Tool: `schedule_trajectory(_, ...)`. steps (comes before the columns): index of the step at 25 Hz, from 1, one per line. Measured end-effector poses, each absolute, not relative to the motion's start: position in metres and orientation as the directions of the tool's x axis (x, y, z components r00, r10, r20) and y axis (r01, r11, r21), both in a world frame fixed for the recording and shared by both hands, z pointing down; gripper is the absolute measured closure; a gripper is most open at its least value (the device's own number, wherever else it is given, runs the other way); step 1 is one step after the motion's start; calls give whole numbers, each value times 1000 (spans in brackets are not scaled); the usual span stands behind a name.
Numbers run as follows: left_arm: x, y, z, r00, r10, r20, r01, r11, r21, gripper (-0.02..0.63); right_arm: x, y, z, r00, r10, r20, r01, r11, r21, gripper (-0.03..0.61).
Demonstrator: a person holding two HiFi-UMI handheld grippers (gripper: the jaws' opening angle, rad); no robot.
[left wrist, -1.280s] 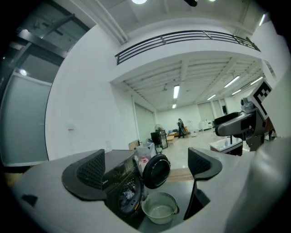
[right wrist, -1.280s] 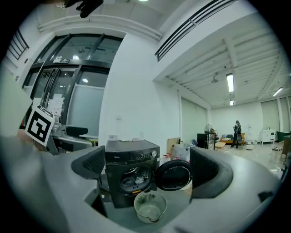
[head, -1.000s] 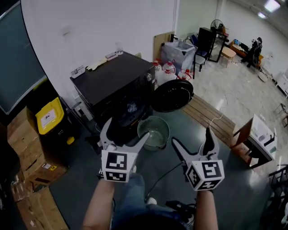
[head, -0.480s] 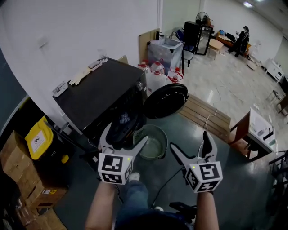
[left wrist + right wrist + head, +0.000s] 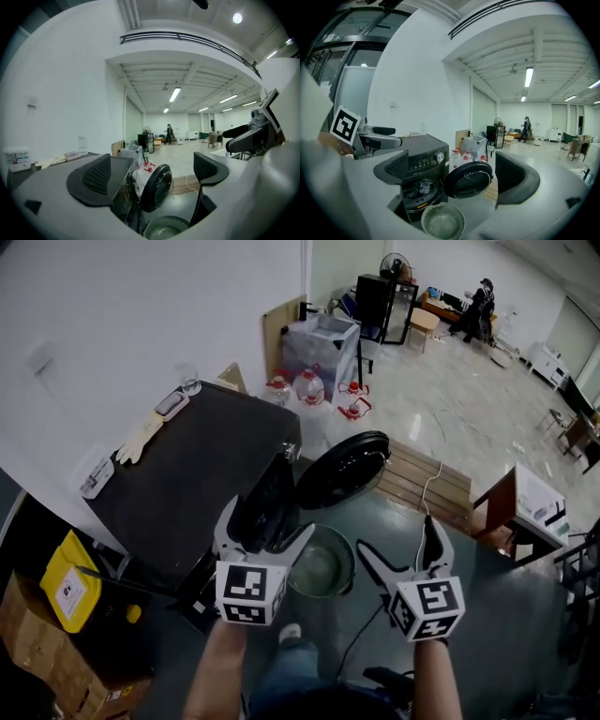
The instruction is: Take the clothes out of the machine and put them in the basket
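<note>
Searched for writing first: found control-panel print on machine (image 5: 423, 161) too small to read, and white label on yellow bin (image 5: 66, 582) likewise illegible. Made out only one black-and-white square marker facing up on each gripper cube. Counted one black front-loading machine with round door (image 5: 342, 470) swung open, and one pale green perforated basket (image 5: 319, 568) on the floor just in front of the opening, below the door. Spotted clothes (image 5: 419, 186) inside the drum as a crumpled light bundle, visible only from the right gripper view. Counted two grippers. Found left gripper (image 5: 265, 526) spread wide over the machine's front edge in head view, with nothing between its jaws. Found right gripper (image 5: 398, 540) equally spread and empty, just right of the basket. Logged on the machine top one clear cup (image 5: 187, 381), one pale glove (image 5: 136, 437) and one small flat case (image 5: 172, 405). Tallied at least three red-capped water jugs (image 5: 307, 385) beyond the door, near the wall. Glimpsed one person (image 5: 483, 296) far across the hall.
</note>
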State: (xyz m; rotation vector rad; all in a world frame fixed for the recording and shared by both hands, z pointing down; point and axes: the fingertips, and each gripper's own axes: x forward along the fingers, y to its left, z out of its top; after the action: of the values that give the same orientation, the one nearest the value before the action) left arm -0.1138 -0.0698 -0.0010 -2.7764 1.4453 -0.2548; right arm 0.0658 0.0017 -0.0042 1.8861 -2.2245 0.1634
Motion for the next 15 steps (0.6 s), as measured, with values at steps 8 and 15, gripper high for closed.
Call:
schedule_trajectory(8, -112, -132, 28, 656, -729, 196, -747, -665, 25, 63, 54, -58, 14, -76, -958, 277, -995, 89, 35, 17)
schedule_trajectory(15, -87, -143, 59, 686, -685, 244, -701, -712, -28, 63, 66, -74, 30, -37, -957, 286, -998, 52, 46, 17)
